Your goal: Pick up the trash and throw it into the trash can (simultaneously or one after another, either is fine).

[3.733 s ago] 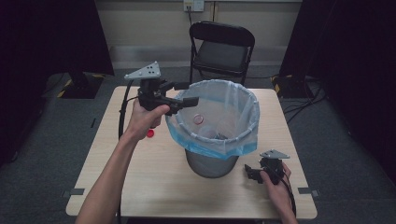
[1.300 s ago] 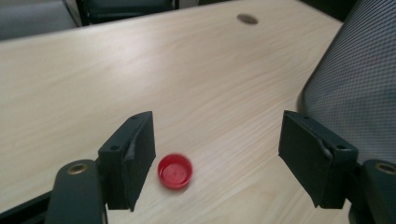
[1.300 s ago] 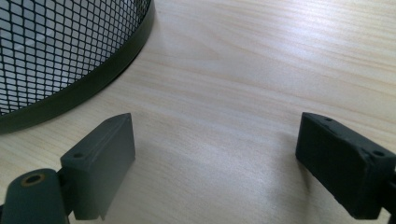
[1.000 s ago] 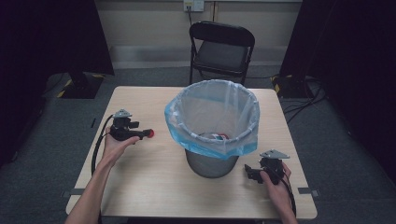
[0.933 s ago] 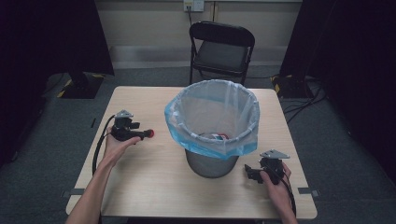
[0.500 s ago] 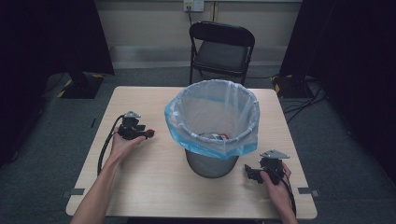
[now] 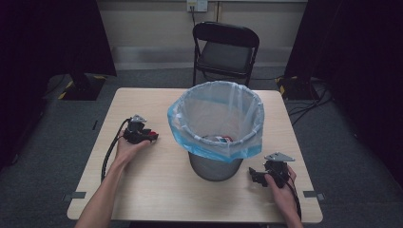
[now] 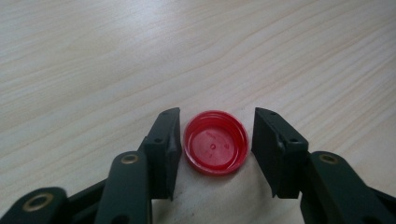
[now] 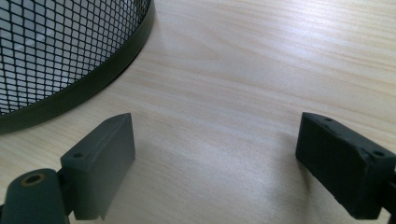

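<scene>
left gripper [image 8: 215, 140] is down at the table [image 7: 157, 190] on the left side, jaws straddling a red bottle cap [image 8: 215, 148]. cap lies flat on the wood, open side up, inner face showing. jaws have just been closing in on it, cap sits between them. the left pad is right at the cap's rim, looks touching or nearly so; the right pad has a thin sliver of table visible between it and the cap. so not clamped, pads not squeezing from both sides.

in the high view the left gripper [image 7: 138, 134] sits left of the bin, cap showing as a red speck at its tip, cable looping back along the forearm toward the table's near edge.

right gripper [image 9: 215, 158] rests on the table with jaws spread wide, bare wood between them, nothing held. the black mesh wall and base ring of the waste bin [image 9: 60, 56] stands just beyond its left jaw, apart from it. in the high view the right gripper [image 7: 273, 171] sits near the bin's base on the right, close to the near edge.

waste bin [image 7: 216, 166] stands mid-table, lined with a blue plastic bag [image 7: 190, 137] folded over the rim; some items lie at the bottom, too small to identify. a black folding chair [image 7: 225, 47] stands behind the table.
</scene>
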